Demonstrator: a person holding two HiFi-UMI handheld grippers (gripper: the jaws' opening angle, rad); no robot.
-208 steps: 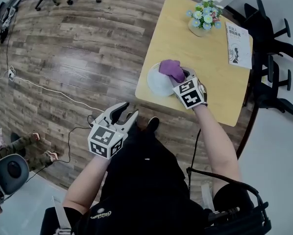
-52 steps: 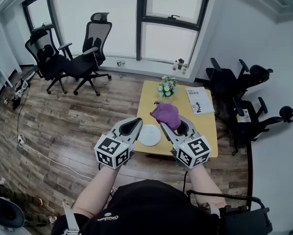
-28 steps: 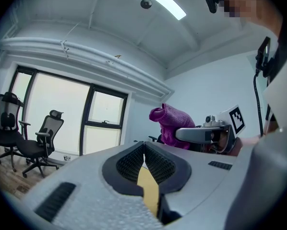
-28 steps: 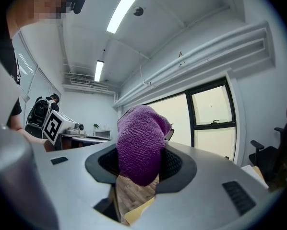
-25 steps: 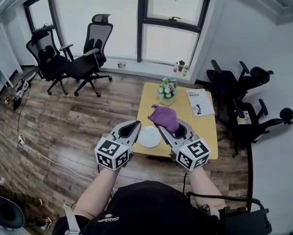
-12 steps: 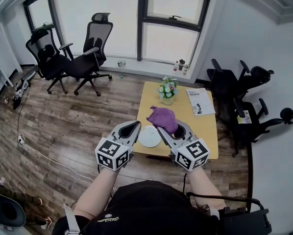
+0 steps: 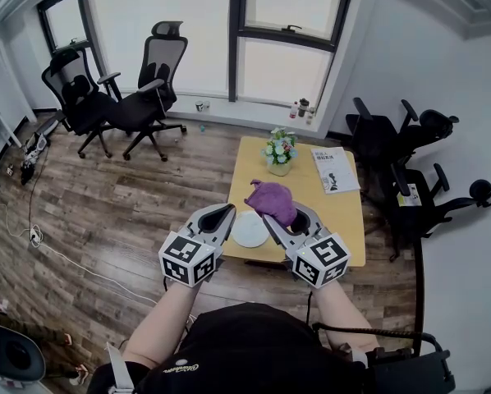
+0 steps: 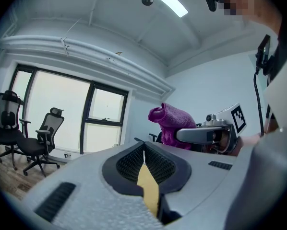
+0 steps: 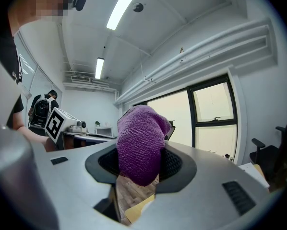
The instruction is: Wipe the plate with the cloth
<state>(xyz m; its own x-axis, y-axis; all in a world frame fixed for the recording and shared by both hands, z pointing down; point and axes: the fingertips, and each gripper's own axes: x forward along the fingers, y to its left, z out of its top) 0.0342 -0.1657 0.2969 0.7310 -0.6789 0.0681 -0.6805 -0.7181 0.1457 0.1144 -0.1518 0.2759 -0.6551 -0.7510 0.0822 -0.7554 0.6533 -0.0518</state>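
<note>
The yellow table carries the white plate at its 8 o'clock edge. The left gripper has its jaws pressed together on nothing. The right gripper pinches the purple cloth, held in the air at the plate's 1 o'clock. No wiping contact shows, so the next move probably calls for lowering the cloth onto the plate.

Your head camera looked forward and down from above your arms. It took in the left tool, the right tool, the tabletop just beyond them and the windows on the far wall. The camera riding on your left tool sat close behind its jaws and faced level toward those windows. The tool's own body filled the lower half of its picture, and the right tool showed at its right. The right tool's camera faced the same way, with the cloth close before the lens and the left tool's marker cube at its left. The head camera and the left tool's camera both caught the office chairs.
</note>
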